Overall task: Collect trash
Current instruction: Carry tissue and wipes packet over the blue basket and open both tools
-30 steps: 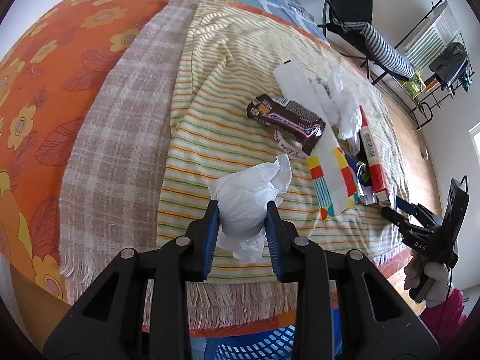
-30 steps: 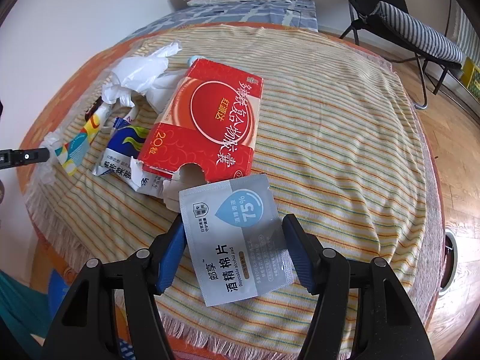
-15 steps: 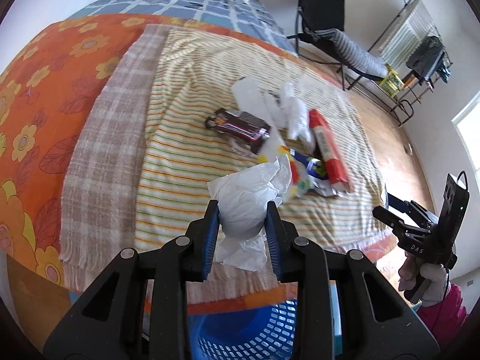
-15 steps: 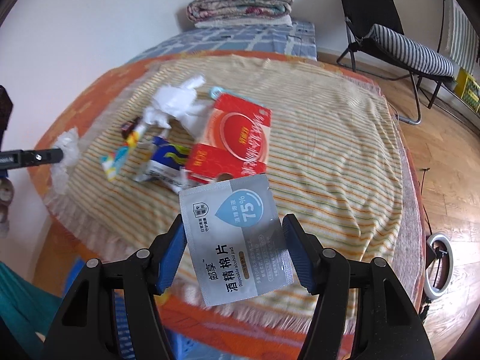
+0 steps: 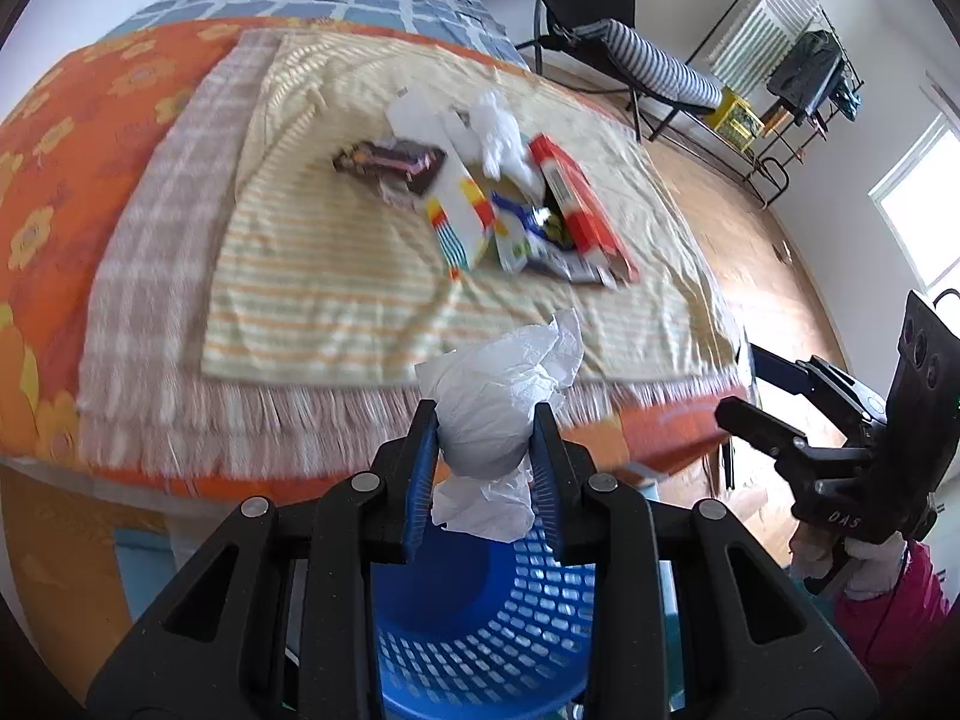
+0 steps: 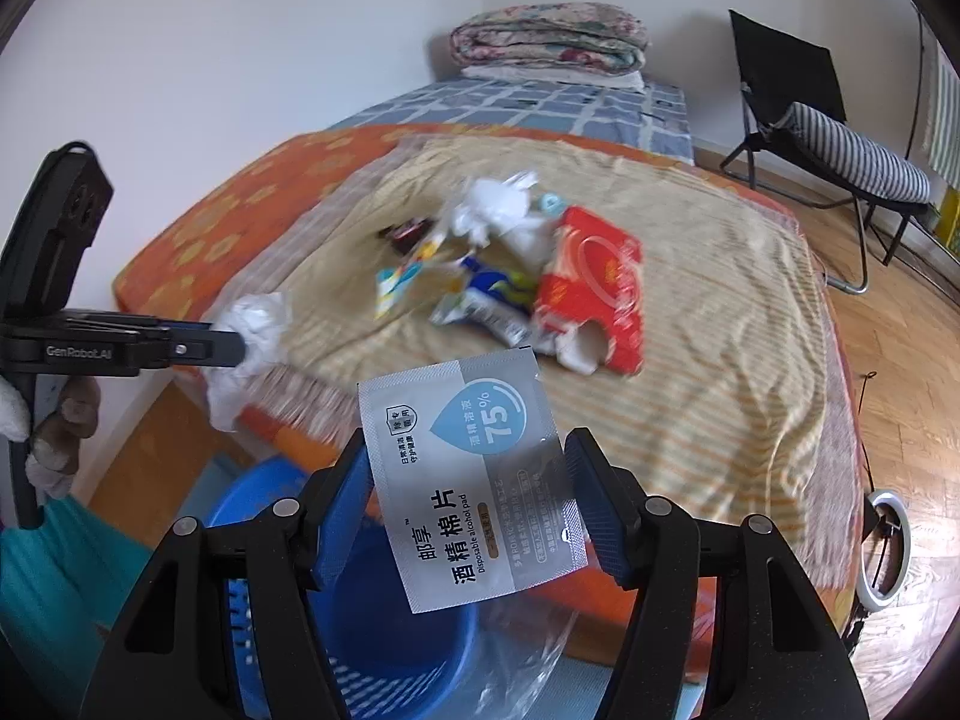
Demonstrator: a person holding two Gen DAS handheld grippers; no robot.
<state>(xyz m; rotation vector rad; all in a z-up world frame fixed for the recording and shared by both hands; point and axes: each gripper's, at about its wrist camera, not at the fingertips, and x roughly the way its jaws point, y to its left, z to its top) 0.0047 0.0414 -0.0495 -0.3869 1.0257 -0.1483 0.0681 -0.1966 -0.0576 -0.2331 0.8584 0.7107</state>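
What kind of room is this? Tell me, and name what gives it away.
Most likely a bedroom in a home. A bed spread with blankets fills the view, a folded quilt sits at its far end, and a clothes drying rack stands by the wall.

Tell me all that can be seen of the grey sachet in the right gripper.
The alcohol pad sachet is a flat, square foil-like packet, grey below and white above, with a blue drop marked 75% and Chinese print plus "Disposable alcohol pad". It looks sealed and unopened. It is tilted, gripped by its side edges in the right gripper, above the blue basket beside the bed.
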